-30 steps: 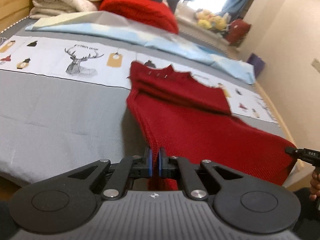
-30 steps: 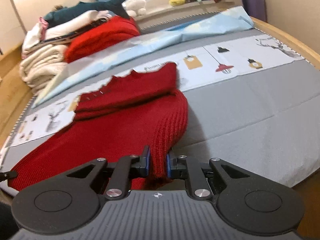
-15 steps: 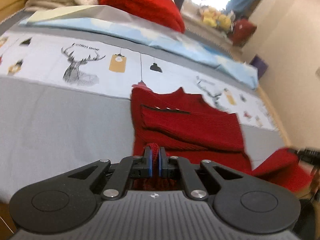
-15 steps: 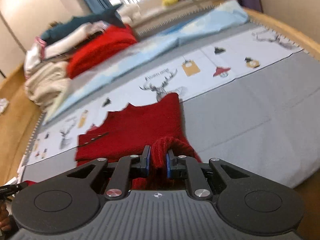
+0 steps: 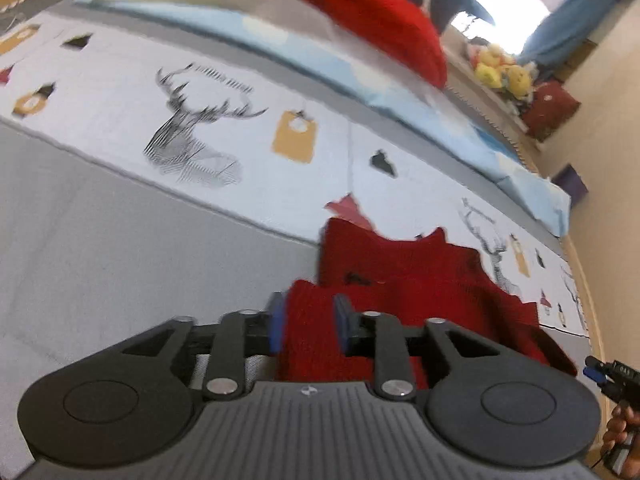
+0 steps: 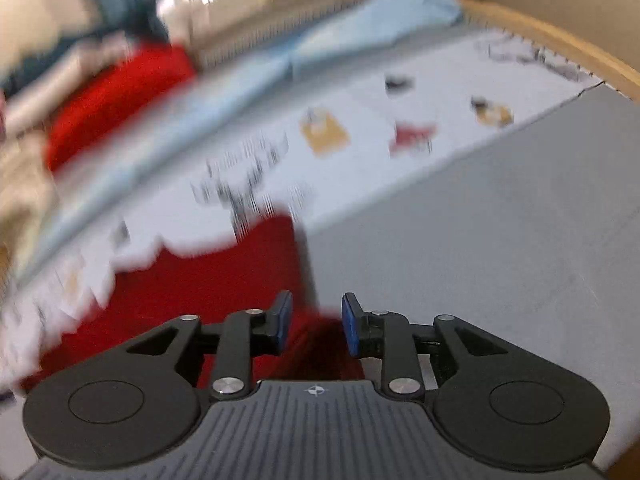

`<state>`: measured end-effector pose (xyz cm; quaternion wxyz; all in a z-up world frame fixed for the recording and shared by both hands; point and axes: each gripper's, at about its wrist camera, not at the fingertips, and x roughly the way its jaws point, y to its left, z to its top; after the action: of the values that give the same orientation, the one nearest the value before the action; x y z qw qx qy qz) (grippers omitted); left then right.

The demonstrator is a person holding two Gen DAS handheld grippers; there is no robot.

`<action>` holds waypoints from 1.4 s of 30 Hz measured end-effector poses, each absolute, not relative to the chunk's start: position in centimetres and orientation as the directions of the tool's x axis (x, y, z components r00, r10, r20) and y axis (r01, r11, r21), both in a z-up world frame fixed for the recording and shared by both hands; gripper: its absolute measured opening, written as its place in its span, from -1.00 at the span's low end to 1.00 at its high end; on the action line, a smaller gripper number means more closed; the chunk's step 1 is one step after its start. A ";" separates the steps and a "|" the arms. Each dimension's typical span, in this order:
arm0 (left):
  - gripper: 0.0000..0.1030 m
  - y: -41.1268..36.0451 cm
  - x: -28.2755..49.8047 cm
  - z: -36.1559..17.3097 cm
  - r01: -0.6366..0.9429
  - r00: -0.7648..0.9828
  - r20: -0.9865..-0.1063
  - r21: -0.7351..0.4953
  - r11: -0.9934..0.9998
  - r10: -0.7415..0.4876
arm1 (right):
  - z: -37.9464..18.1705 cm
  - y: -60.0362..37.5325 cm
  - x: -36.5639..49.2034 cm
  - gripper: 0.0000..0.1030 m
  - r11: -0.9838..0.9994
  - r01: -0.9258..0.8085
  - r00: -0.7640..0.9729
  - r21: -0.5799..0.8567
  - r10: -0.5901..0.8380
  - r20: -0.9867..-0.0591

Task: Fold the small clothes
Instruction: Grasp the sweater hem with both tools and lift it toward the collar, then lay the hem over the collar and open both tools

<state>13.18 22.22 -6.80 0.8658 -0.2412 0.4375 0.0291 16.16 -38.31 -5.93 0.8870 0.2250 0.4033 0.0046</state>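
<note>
A dark red knit sweater [image 5: 420,280] lies on the grey bed cover [image 5: 100,240], its lower part doubled over toward the collar. My left gripper [image 5: 309,322] hangs low over the folded edge. Its jaws are opening, and red knit shows between the blue pads [image 5: 276,320] without being pinched. In the blurred right wrist view, the sweater [image 6: 208,288] reaches under my right gripper [image 6: 316,320]. Those jaws are opening too, with a fold of cloth lying loose between them. The right gripper [image 5: 600,372] also shows at the right edge of the left wrist view, held by a hand [image 5: 624,432].
A white printed strip with a deer [image 5: 192,140] crosses the bed behind the sweater. Beyond it lie a light-blue sheet [image 5: 280,40] and a bright red folded knit [image 5: 360,12]. Plush toys [image 5: 500,72] sit by the window. A wooden bed edge [image 6: 560,44] runs at the right.
Both grippers carried the sweater's lower edge forward over its upper part and sank toward the bed. Their jaws, shut on the knit before, have parted.
</note>
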 end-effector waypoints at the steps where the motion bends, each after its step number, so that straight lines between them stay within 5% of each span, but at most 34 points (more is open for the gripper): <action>1: -0.36 22.5 13.3 -7.4 -0.277 0.587 -0.794 -0.381 0.882 -0.159 | -5.9 -38.6 16.2 -0.24 0.900 0.177 0.685 0.399 0.178 -0.707; 6: -0.17 21.7 14.0 -10.5 -0.275 0.393 -0.912 -0.239 0.931 -0.118 | -8.7 -38.1 17.1 0.04 0.913 0.181 0.574 0.364 0.203 -0.794; 11: 0.22 21.3 14.7 -11.1 -0.293 0.398 -0.895 -0.334 0.896 -0.203 | -10.4 -35.9 19.0 0.19 0.955 0.116 0.506 0.273 0.180 -0.844; 15: 0.25 20.6 16.5 -12.3 -0.348 0.376 -0.901 -0.354 0.868 -0.217 | -11.3 -35.2 20.0 0.17 0.959 0.120 0.486 0.258 0.170 -0.857; 18: 0.24 20.1 17.2 -12.8 -0.398 0.364 -0.905 -0.366 0.841 -0.221 | -11.5 -35.3 20.4 -0.11 0.948 0.148 0.488 0.281 0.177 -0.855; 19: 0.21 19.9 17.5 -13.0 -0.404 0.361 -0.902 -0.380 0.832 -0.236 | -11.6 -35.3 20.5 -0.33 0.944 0.153 0.488 0.293 0.185 -0.853; 20: -0.13 19.7 17.7 -13.0 -0.398 0.363 -0.898 -0.392 0.830 -0.250 | -11.6 -35.2 20.6 -0.45 0.942 0.157 0.489 0.295 0.186 -0.852; 21: -0.82 19.4 17.9 -12.9 -0.384 0.371 -0.896 -0.386 0.839 -0.243 | -11.6 -35.1 20.5 -0.66 0.943 0.157 0.492 0.292 0.181 -0.851; 24: -0.81 18.2 17.9 -10.3 -0.297 0.457 -0.882 -0.272 0.915 -0.114 | -10.8 -35.4 20.2 -0.73 0.940 0.167 0.532 0.297 0.168 -0.830; 31: -0.80 15.9 17.2 -4.1 -0.158 0.793 -0.608 -0.161 0.974 0.028 | -4.5 -35.9 17.3 -0.76 0.931 0.110 0.792 0.348 0.130 -0.597; 34: -0.70 15.4 18.4 -5.4 -0.208 0.756 -0.652 -0.165 0.964 0.051 | -4.6 -36.1 18.2 -0.67 0.933 0.128 0.825 0.337 0.088 -0.558; 36: -0.07 15.4 19.3 -7.1 -0.205 0.672 -0.741 -0.194 0.959 -0.006 | -6.4 -36.0 20.1 -0.43 0.934 0.166 0.763 0.317 0.082 -0.641; 37: 0.04 15.3 19.6 -8.0 -0.197 0.621 -0.783 -0.198 0.960 -0.034 | -7.6 -35.7 21.0 -0.34 0.941 0.174 0.714 0.291 0.083 -0.695; 42: 0.11 16.1 18.7 -10.5 -0.194 0.472 -0.878 -0.197 0.961 -0.085 | -10.6 -35.7 21.2 -0.27 0.943 0.190 0.562 0.272 0.123 -0.818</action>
<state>18.66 16.08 -10.51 0.8470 -0.1356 0.5129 0.0321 21.18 -35.74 -10.58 0.8677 0.1673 0.4676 -0.0195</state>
